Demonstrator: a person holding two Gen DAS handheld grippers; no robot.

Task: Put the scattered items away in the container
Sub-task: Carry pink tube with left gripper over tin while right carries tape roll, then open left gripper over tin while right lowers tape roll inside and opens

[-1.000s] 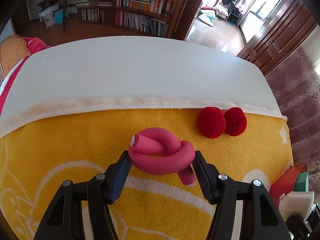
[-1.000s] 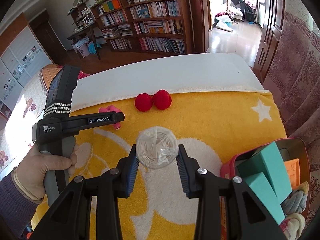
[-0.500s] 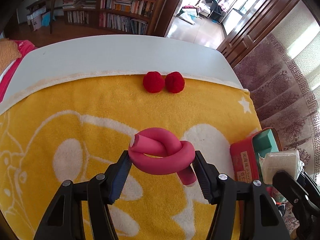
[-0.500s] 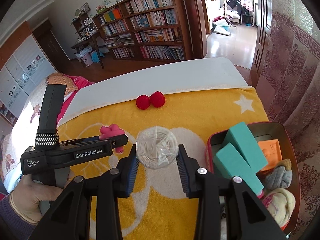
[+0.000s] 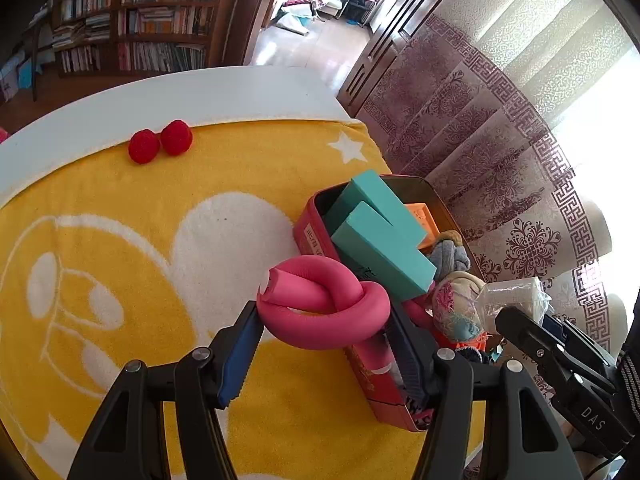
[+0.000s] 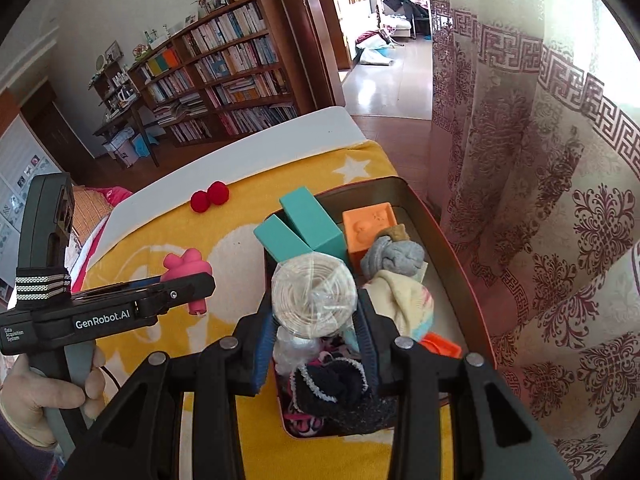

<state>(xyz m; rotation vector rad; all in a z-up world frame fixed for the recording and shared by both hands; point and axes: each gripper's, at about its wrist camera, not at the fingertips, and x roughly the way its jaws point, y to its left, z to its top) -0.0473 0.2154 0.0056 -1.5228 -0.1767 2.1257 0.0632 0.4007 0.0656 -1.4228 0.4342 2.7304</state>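
My left gripper [image 5: 324,334] is shut on a knotted pink foam tube [image 5: 324,308], held just above the near left wall of the red tin [image 5: 310,236]. My right gripper [image 6: 314,320] is shut on a wrapped coil of white cord [image 6: 314,294], hanging over the tin's [image 6: 452,264] near half. The tin holds two teal boxes [image 6: 310,224], an orange block [image 6: 370,226] and several rolled socks [image 6: 394,256]. Two red pompoms [image 5: 160,146] lie on the yellow towel [image 5: 140,240] near its far edge. The pink tube [image 6: 186,264] and the left gripper's body show at the left of the right wrist view.
A white table [image 5: 160,100] carries the towel. A patterned curtain [image 6: 540,200] hangs close behind the tin on the right. Bookshelves [image 6: 224,80] stand across the room. A person's hand [image 6: 44,396] holds the left gripper's handle.
Both grippers have swung right and risen, each keeping its load. The pink tube went from mid-towel to the tin's edge, and the cord coil from beside the tin to above it.
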